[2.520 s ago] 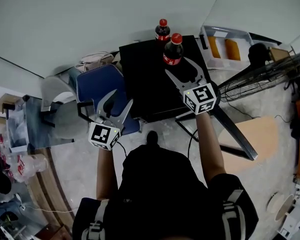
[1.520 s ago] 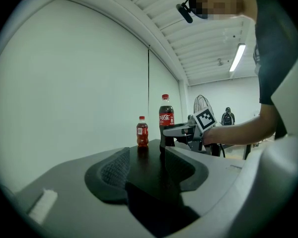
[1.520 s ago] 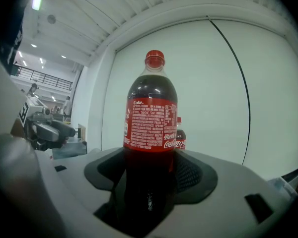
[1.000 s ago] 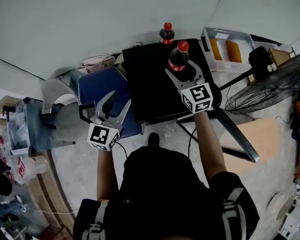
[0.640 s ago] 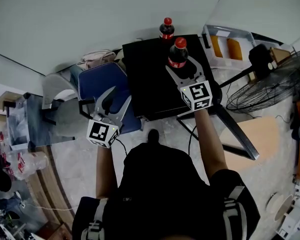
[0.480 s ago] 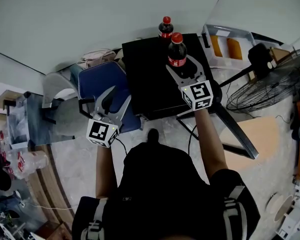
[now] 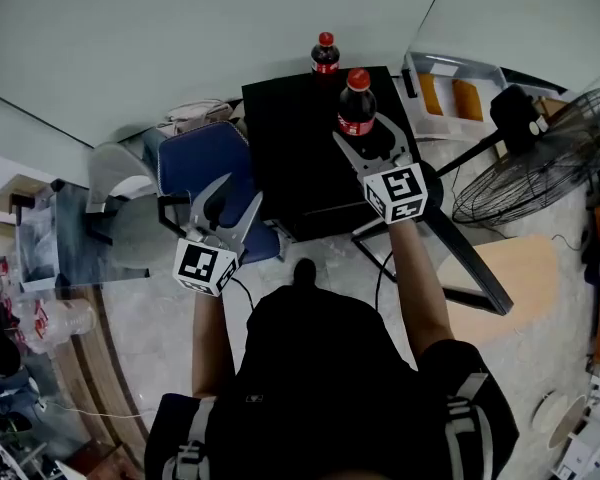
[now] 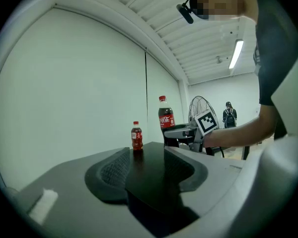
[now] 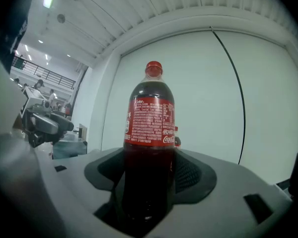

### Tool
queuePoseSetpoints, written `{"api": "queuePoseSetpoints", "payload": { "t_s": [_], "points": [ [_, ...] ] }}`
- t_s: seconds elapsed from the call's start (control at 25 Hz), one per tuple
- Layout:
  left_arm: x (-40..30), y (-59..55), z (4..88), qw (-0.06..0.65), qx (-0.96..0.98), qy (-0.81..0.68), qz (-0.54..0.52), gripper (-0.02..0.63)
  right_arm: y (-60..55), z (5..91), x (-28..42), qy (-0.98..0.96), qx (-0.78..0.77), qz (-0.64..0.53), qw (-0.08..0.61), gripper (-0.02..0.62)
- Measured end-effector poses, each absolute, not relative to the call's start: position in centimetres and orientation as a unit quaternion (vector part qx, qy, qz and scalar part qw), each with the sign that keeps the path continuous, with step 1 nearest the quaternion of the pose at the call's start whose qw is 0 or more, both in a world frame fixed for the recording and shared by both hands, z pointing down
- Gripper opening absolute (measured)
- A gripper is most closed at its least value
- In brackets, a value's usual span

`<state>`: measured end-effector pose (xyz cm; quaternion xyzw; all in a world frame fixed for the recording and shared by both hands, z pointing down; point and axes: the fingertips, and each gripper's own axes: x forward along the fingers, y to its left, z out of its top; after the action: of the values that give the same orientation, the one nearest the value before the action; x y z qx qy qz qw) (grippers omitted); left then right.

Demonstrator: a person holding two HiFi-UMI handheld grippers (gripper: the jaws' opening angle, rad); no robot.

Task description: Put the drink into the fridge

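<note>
Red-capped and red-labelled, the cola bottle (image 7: 356, 116) stands upright between the two jaws of the right claw (image 7: 363, 133), which grips its lower body from either side. In the right gripper view the bottle (image 9: 150, 123) fills the middle of the picture, its dark lower part sunk between the ribbed pads of the claw (image 9: 149, 167), with pale wall behind it. Seen from the left gripper view, that bottle (image 8: 166, 118) rises above the right claw (image 8: 181, 132), whose marker cube (image 8: 206, 123) faces the camera, and it sits higher than the black surface (image 8: 149, 155) in front.

From the head view the held bottle is over the far right part of the black surface (image 7: 290, 158). A second cola bottle (image 7: 325, 56), smaller in the pictures, stands upright at the far edge of that surface, apart from the held one; the left gripper view shows it (image 8: 136, 136) alone on the dark top.

The left claw (image 7: 238, 196) is spread wide with nothing in it, hanging over a blue chair (image 7: 205, 158) just left of the black surface. Its own view shows the jaws (image 8: 148, 157) parted, with only the black top beyond them.

To the right stand a fan (image 7: 540, 168) and a white crate (image 7: 450, 93).
</note>
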<state>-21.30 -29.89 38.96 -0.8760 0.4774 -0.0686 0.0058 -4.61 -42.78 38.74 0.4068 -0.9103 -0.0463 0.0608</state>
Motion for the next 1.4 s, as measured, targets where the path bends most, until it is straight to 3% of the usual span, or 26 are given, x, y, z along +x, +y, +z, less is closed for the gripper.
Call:
{"api": "queuePoseSetpoints", "payload": {
  "t_s": [1.4],
  "points": [
    [-11.6, -11.0, 38.1, 0.012, -0.836, 0.544, -0.070, 0.202, -26.9, 37.9, 5.0, -0.934, 0.356, -0.030, 0.015, 0.291]
  ]
}}
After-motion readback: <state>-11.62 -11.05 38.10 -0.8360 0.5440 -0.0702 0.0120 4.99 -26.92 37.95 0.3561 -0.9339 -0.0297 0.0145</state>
